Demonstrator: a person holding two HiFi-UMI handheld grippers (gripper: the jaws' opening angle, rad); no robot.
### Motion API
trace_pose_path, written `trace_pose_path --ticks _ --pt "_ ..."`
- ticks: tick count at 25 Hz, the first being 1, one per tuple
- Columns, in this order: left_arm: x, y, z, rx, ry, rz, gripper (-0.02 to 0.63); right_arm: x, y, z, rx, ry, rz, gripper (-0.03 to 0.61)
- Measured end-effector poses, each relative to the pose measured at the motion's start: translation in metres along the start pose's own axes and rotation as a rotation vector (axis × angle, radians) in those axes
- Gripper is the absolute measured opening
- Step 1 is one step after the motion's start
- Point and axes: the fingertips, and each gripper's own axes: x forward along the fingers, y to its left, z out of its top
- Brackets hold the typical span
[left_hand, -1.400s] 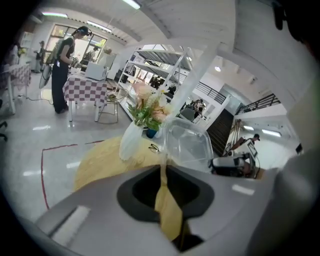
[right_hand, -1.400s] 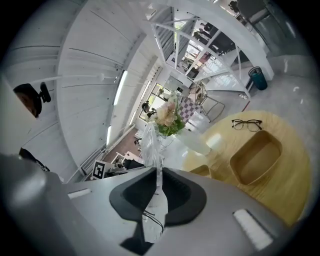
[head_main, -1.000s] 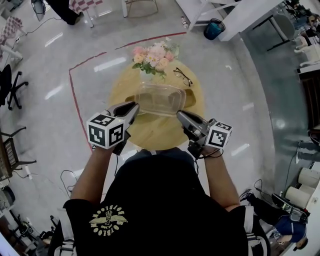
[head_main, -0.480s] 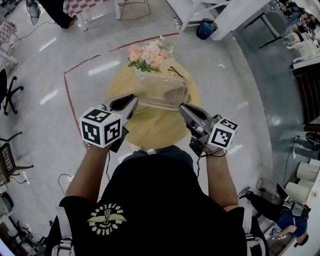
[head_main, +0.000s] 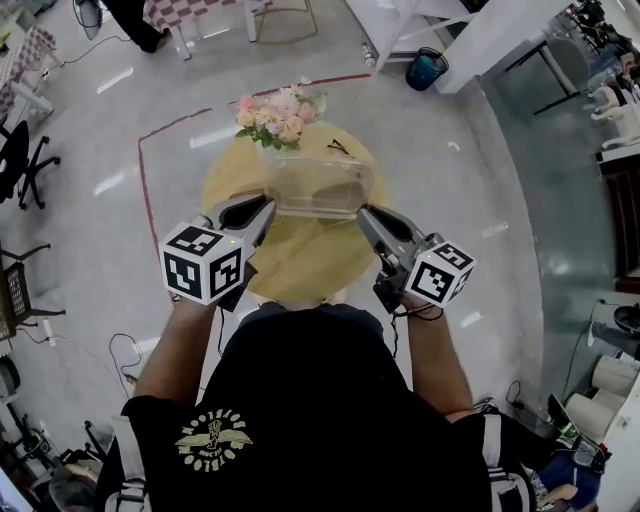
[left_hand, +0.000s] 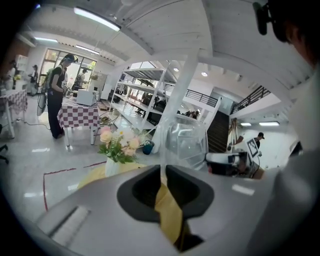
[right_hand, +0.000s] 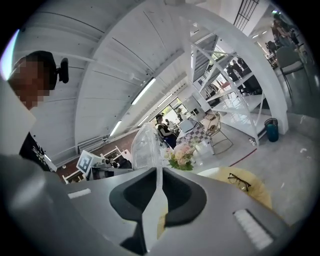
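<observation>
A clear plastic container (head_main: 318, 187) hangs above the round yellow table (head_main: 290, 262), held by its two ends. My left gripper (head_main: 262, 207) is shut on its left rim, my right gripper (head_main: 365, 213) shut on its right rim. In the left gripper view the container (left_hand: 187, 142) rises from the closed jaws of the left gripper (left_hand: 162, 167). In the right gripper view its thin edge (right_hand: 142, 145) stands up between the jaws of the right gripper (right_hand: 159, 172). The container looks empty.
A vase of pink flowers (head_main: 272, 113) and a pair of glasses (head_main: 338, 148) sit on the table's far side. Red tape (head_main: 145, 180) marks the floor around it. A teal bin (head_main: 428, 68), white shelving (left_hand: 150, 95), a checkered table (left_hand: 77, 115) and a standing person (left_hand: 56, 100) lie beyond.
Both grippers have lifted the clear container higher off the table and tilted upward. The table top has dropped lower in both gripper views.
</observation>
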Motion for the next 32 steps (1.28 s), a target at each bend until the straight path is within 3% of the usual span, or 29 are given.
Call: trace_pose_path --ticks 6,12,21,27,32 --pt "0.026 -0.03 0.0 -0.039 -0.039 0.072 0.034 -0.024 -0.035 0.012 -0.032 0.019 0.003 0.043" --pt "0.043 -0.057 0.001 -0.052 -0.074 0.141 0.034 -0.043 -0.056 0.024 -0.051 0.039 0.061 0.043" --pt "0.036 -0.075 0.009 -0.066 -0.117 0.197 0.034 -0.052 -0.052 0.039 -0.066 0.07 0.139 0.043" --pt "0.019 -0.066 0.017 -0.03 -0.134 0.197 0.034 -0.043 -0.036 0.043 -0.094 0.052 0.121 0.041" --pt "0.02 -0.057 0.031 -0.011 -0.144 0.148 0.034 -0.038 -0.028 0.055 -0.114 0.038 0.071 0.041"
